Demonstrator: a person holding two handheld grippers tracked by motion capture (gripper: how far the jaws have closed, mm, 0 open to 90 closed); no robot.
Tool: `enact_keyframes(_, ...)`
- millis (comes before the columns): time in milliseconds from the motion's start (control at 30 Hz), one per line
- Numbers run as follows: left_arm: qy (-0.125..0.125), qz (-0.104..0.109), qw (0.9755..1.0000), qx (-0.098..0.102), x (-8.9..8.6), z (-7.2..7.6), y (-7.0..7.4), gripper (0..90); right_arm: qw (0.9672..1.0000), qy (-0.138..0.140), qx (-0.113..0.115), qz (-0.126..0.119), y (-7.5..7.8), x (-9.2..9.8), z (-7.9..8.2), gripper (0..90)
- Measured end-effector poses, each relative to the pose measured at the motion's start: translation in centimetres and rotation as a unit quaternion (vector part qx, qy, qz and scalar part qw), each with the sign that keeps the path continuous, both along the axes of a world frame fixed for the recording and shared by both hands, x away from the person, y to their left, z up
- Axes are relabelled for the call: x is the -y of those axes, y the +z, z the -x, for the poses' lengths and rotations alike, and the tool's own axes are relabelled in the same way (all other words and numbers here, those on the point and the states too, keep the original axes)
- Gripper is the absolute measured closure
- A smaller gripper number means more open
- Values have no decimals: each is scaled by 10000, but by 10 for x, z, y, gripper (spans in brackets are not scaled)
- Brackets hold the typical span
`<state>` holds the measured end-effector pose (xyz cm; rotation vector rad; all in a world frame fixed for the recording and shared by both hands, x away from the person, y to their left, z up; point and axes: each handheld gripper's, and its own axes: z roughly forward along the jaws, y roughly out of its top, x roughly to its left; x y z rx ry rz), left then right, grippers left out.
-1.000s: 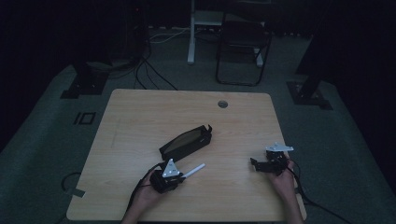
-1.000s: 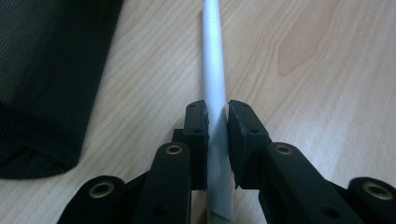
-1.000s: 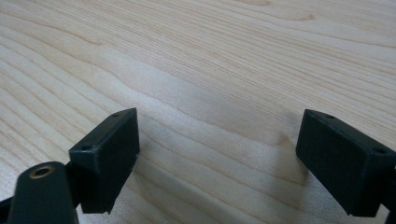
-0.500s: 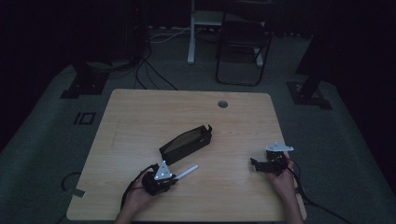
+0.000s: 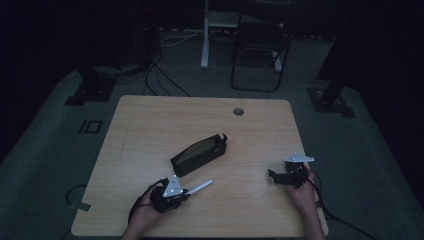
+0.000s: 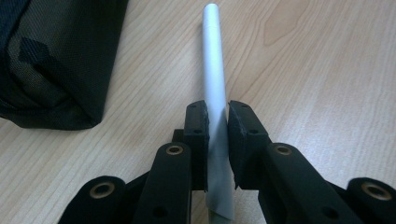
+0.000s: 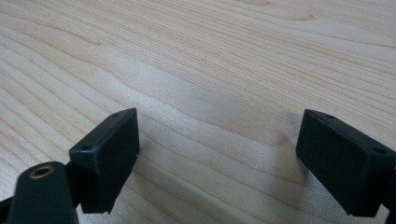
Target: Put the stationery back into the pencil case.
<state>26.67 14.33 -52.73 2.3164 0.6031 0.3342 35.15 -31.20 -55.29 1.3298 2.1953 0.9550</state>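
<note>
The left gripper point(image 6: 216, 140) clamps a slim silver-white pen point(image 6: 215, 70) beside the black mesh pencil pouch point(image 5: 199, 154), the right gripper point(image 7: 217, 163) gapes idle, and the smooth barrel could slip.

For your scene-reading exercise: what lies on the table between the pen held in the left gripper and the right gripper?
Nothing: in the high view, bare table separates the pen in the left gripper from the right gripper.

Grey pen point(image 6: 214, 70) level over table, beside black mesh pouch point(image 5: 199, 154).

Pen point(image 6: 215, 84) on table point(image 5: 150, 120), just right of pouch point(image 6: 51, 60)
</note>
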Motion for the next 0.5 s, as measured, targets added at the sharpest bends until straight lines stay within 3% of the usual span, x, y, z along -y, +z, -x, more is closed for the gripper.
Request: enact_keyframes(500,1,174,9998,92,-2,5,13,790,10000,-2,2,1,0,0,0,132)
